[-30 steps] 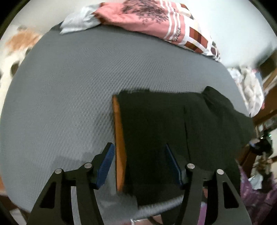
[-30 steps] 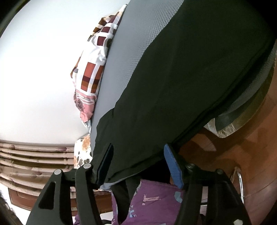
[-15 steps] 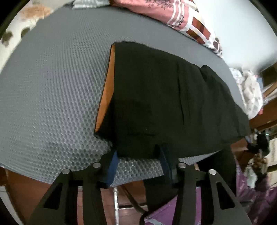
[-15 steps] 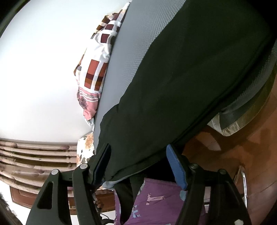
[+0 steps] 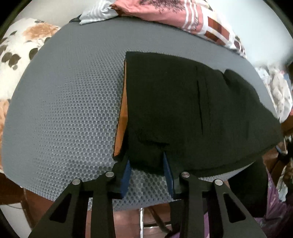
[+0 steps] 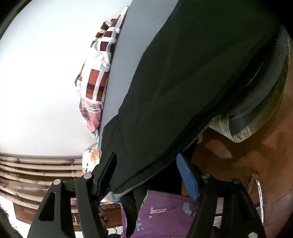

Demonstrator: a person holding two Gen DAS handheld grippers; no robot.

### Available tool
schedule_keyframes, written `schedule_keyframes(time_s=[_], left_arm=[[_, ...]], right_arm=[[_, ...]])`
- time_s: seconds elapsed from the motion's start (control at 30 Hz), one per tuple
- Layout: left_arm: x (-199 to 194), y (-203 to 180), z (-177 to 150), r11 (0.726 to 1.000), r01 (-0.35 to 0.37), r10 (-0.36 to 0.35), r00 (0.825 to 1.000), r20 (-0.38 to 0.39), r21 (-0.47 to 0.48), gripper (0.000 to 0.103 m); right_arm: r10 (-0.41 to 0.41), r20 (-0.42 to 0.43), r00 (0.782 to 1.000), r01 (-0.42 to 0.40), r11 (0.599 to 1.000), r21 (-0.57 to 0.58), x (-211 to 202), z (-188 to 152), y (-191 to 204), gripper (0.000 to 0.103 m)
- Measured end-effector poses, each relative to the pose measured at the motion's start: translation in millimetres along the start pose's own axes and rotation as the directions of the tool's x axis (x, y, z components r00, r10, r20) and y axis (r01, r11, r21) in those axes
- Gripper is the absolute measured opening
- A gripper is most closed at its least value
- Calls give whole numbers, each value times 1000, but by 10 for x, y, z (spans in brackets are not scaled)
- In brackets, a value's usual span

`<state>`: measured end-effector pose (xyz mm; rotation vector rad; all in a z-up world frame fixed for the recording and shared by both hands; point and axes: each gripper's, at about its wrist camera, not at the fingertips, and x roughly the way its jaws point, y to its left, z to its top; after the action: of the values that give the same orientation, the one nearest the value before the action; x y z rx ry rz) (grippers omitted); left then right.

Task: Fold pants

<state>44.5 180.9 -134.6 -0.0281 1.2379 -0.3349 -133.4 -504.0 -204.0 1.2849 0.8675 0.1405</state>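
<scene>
Grey mesh pad [image 5: 64, 109]; patterned bedding [image 5: 174, 12] beyond pants [image 5: 183, 109]

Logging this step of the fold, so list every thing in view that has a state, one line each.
pants: lying flat on the mat, near edge hanging over its front, orange lining showing along the left edge.
left gripper: jaws open, astride the pants' near corner, not closed on it.
right gripper: jaws open, either side of the hanging pants edge.
grey mat: spread flat, partly covered by the pants.
patterned cloth: bunched at the mat's far edge.
</scene>
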Motion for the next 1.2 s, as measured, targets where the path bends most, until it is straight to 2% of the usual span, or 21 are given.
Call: schedule_keyframes(time_s=[0.1, 0.2, 0.3, 0.33, 0.47, 0.57, 0.7, 0.73, 0.77, 0.8, 0.83, 0.9, 0.97, 1.1, 1.2], left_arm=[[0, 11, -5, 1000, 1, -1, 1000, 8, -3, 34], [4, 11, 19, 1000, 4, -4, 1000, 1, -7, 34], [-8, 25, 1, 1000, 13, -13, 1000, -1, -12, 34], [1, 33, 1, 1000, 15, -15, 1000, -1, -14, 34], [31, 60, -4, 999, 24, -24, 1000, 1, -30, 36], [21, 78, -17, 999, 27, -27, 1000, 7, -35, 37], [24, 69, -26, 999, 25, -25, 1000, 14, -32, 37], [30, 69, -14, 999, 27, -27, 1000, 16, -33, 37], [31, 69, -11, 999, 29, -29, 999, 16, -35, 37], [18, 84, -28, 999, 29, -29, 999, 16, -35, 37], [4, 97, -48, 999, 28, -27, 999, 16, -35, 37], [14, 78, -40, 999, 24, -23, 1000, 16, -28, 37], [19, 71, -33, 999, 28, -27, 1000, 15, -29, 38], [12, 79, -44, 999, 32, -32, 999, 23, -34, 38], [2, 76, -46, 999, 30, -29, 999, 24, -33, 38]], right_arm=[[21, 66, 998, -23, 999, 33, -208, 66, -113, 67], [77, 117, 990, -87, 993, 81, -449, 134, -261, 67], [177, 71, 982, -182, 981, 71, -431, 75, -201, 67], [184, 47, 982, -186, 981, 58, -377, 45, -147, 67], [161, -86, 983, -160, 987, 18, 93, -98, 55, 67], [90, -141, 986, -91, 996, -5, 390, -109, 78, 67], [95, -149, 984, -94, 995, 8, 452, -71, 60, 67], [97, -146, 985, -96, 995, 9, 448, -84, 53, 63], [98, -139, 985, -96, 995, 22, 425, -103, 61, 52], [119, -142, 983, -117, 993, 21, 399, -116, 90, 49], [135, -150, 979, -138, 990, -7, 359, -139, 195, 49], [91, -127, 988, -100, 993, -67, 308, -174, 313, 49], [97, -142, 985, -104, 994, -44, 344, -138, 291, 49], [60, -167, 984, -59, 998, 9, 514, -117, 165, 49], [80, -192, 978, -78, 997, 21, 590, -147, 152, 49]])
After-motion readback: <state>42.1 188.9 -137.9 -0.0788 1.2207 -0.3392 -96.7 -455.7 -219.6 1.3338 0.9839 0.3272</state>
